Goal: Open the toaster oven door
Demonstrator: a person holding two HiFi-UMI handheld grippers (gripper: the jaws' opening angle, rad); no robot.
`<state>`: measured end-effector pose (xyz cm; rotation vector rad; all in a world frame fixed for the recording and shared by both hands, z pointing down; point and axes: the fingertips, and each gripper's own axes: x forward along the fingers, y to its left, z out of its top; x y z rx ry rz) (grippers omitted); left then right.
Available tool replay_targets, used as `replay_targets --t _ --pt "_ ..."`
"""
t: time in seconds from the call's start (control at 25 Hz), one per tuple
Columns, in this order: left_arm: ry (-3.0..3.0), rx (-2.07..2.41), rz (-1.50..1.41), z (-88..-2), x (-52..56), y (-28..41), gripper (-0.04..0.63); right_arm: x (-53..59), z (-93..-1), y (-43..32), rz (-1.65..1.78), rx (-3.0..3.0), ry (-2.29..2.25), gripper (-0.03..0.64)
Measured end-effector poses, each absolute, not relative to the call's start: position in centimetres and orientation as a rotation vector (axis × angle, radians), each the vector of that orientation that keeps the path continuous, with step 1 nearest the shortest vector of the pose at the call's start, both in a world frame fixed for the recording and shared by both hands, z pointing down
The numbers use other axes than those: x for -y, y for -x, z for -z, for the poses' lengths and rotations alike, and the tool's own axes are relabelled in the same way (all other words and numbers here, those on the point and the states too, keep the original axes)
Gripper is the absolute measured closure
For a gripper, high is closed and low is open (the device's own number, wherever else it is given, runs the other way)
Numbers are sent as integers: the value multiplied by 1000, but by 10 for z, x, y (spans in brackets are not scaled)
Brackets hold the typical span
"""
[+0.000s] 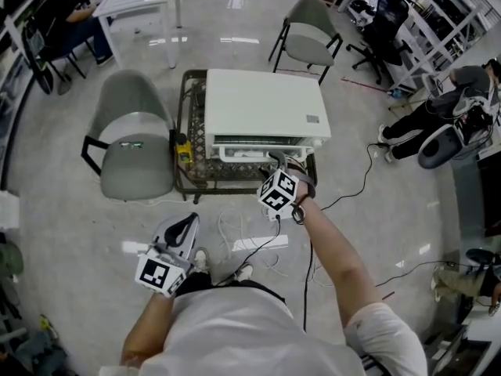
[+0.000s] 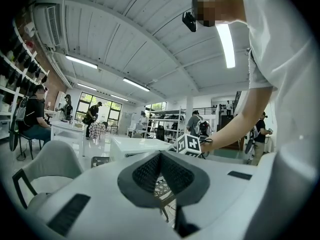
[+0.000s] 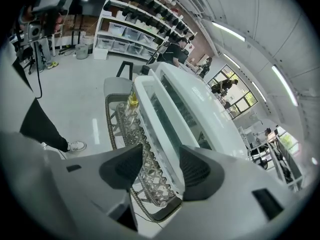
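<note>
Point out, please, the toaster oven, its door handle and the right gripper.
toaster oven (image 1: 262, 104), head view, middle of its white top.
door handle (image 3: 147, 113), right gripper view, on the white bar along the door.
right gripper (image 3: 161, 151), right gripper view, midway between its fingertips.

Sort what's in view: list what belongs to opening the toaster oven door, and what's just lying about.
For the job:
- toaster oven
- its door handle
- right gripper, open jaws either side of the handle

Lying about:
- left gripper, held back, jaws shut on nothing
- grey chair
- small yellow item on the wicker table
- floor cables
</note>
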<state>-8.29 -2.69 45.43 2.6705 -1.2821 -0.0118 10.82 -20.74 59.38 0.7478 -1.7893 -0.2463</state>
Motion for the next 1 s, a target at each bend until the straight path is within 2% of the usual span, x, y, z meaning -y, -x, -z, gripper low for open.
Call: replay_targets --t 0.2,1.0 --pt "-2671 1271 14 -457 27 79 580 202 -596 -110 164 1793 -746 393" --pt "-2681 1229 6 -455 17 75 580 156 -619 -114 103 1821 -844 394"
